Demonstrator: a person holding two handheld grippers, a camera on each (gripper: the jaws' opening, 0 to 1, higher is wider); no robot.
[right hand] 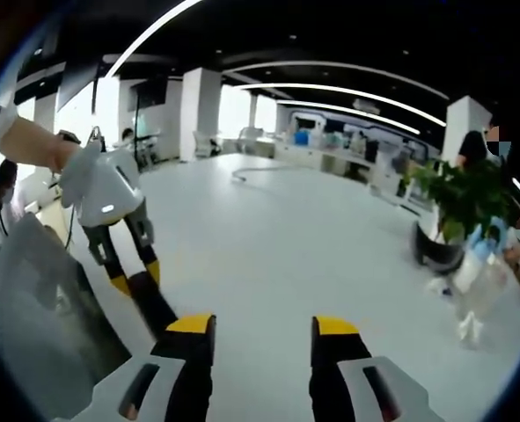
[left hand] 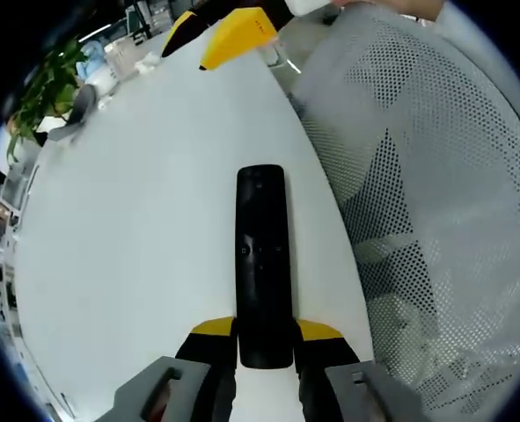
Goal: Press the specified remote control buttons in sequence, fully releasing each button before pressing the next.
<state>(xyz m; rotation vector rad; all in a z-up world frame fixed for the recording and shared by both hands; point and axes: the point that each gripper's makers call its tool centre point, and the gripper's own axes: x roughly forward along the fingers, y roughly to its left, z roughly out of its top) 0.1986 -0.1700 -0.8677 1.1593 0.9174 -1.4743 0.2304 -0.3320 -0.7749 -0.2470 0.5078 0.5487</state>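
Left tool (left hand: pixel 266 338) has its yellow-tipped jaws closed in on the near end of the remote control (left hand: pixel 262 264), one jaw each side. Right tool (right hand: pixel 262 338) is held wide apart, gripping nothing. From the right gripper view, a bare forearm (right hand: pixel 31 145) carries the left tool, jaws pointing down.

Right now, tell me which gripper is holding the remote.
The left gripper: its yellow-tipped jaws clamp the near end of the black remote over the white table. The right gripper stands open, with nothing between its jaws.
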